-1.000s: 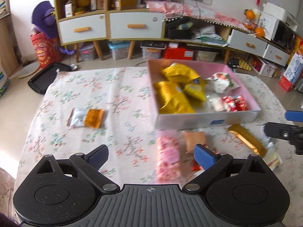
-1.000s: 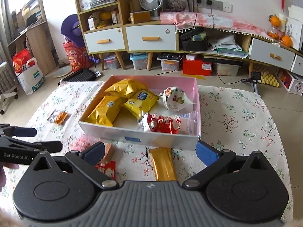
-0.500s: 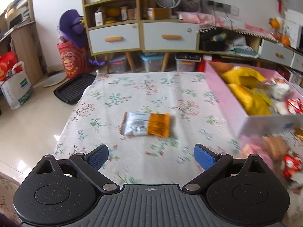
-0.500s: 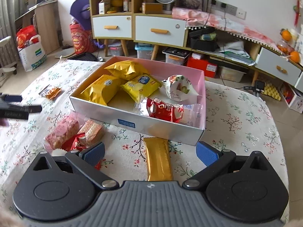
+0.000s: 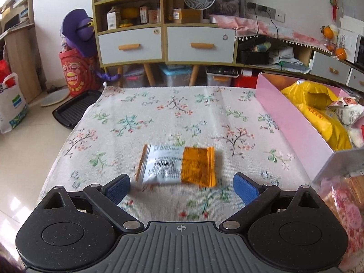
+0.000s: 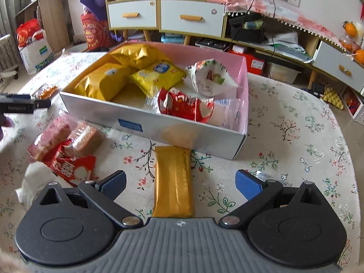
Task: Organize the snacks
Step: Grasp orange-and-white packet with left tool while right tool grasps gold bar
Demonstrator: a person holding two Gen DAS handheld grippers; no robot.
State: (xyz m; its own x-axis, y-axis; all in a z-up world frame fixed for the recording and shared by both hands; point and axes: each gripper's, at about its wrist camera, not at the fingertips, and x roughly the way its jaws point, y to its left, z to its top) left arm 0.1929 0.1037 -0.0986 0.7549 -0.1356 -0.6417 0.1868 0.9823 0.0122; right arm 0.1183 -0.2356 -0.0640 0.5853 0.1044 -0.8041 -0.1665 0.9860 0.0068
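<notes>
On floral tablecloth (image 5: 159, 113), my left gripper (image 5: 180, 185) hangs wide open, white-and-orange snack packet (image 5: 178, 166) lying flat just past blue pads (image 5: 117, 187), nothing gripped. Pink box (image 5: 293, 125) sits to right, yellow bags (image 6: 102, 83) inside. My right gripper (image 6: 180, 183) also spread open, gold bar (image 6: 174, 179) flat between fingers, not pinched, far end touching box front wall. Loose red and pink packets (image 6: 66, 145) lie left of bar.

Our left tool (image 5: 181, 187) and right tool (image 6: 180, 183) look alike: ribbed grey bodies, black speckled round housings, black linkage arms with silver screws, blue pads (image 5: 244, 187).
</notes>
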